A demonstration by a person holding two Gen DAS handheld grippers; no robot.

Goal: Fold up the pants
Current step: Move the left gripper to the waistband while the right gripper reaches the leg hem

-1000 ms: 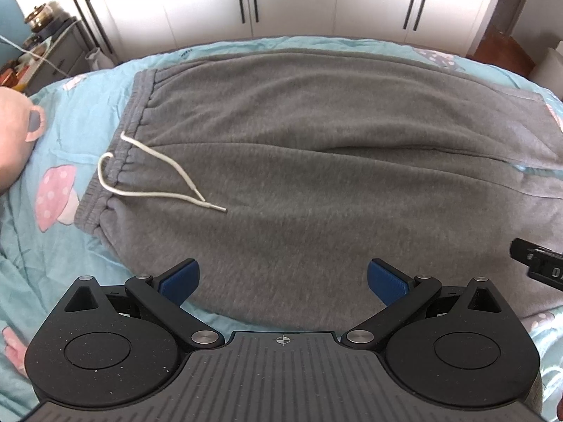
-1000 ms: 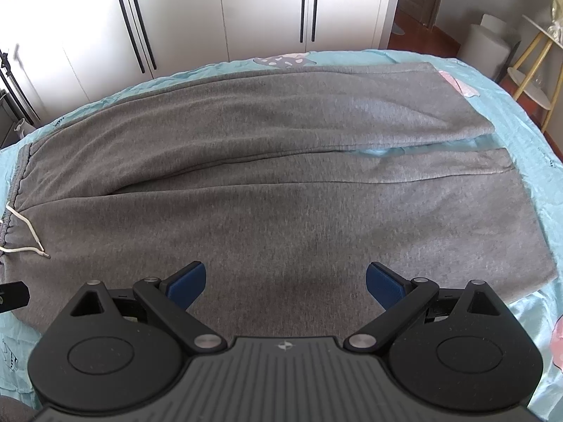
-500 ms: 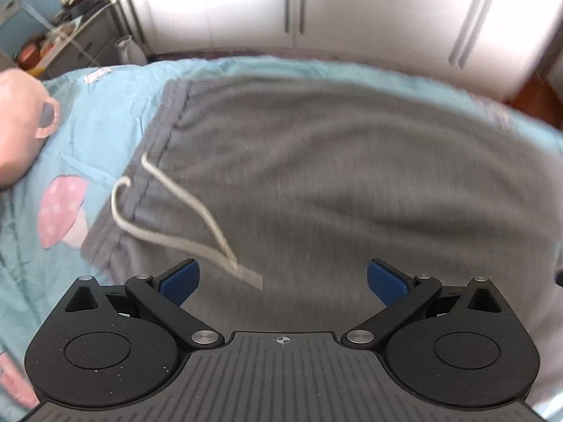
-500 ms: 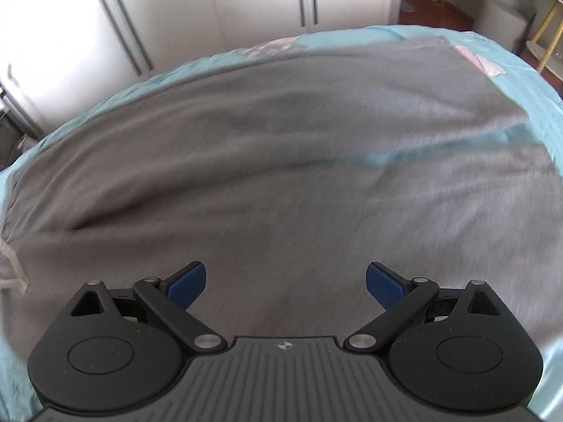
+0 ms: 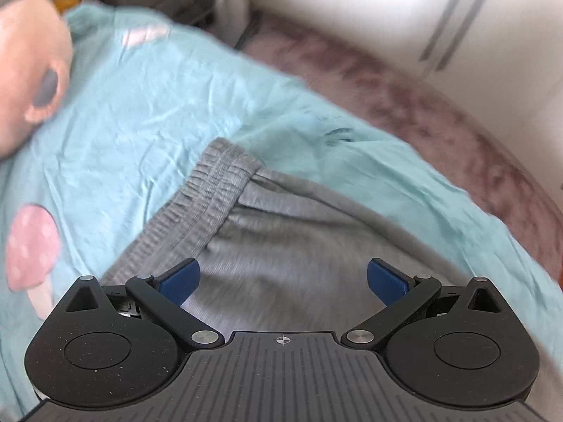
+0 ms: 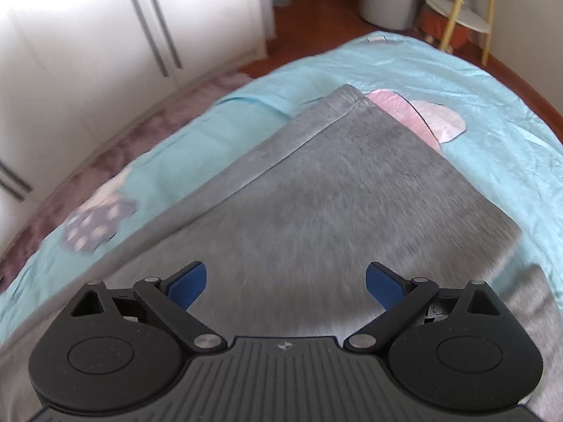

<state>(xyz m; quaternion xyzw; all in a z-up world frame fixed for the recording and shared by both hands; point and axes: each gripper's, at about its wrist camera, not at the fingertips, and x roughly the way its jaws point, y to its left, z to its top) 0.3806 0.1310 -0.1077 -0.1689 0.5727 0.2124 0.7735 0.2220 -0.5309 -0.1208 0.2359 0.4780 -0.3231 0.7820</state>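
Observation:
Grey sweatpants lie flat on a bed with a teal sheet. In the left wrist view their elastic waistband (image 5: 207, 190) and far top corner show just ahead of my left gripper (image 5: 281, 279), which is open and empty, low over the grey fabric. In the right wrist view the far leg's hem end (image 6: 355, 161) lies ahead of my right gripper (image 6: 285, 281), which is open and empty above the leg. The drawstring is out of view.
The teal sheet (image 5: 140, 105) has pink mushroom prints (image 5: 30, 242). A pink plush pillow (image 5: 24, 59) sits far left. A mauve rug (image 5: 404, 81) and white wardrobe doors (image 6: 105, 17) lie beyond the bed. A stool and a small stand (image 6: 457, 17) are at right.
Both grippers have moved forward and lower over the pants: the left towards the far waistband corner, the right towards the far leg's hem. Both stay open.

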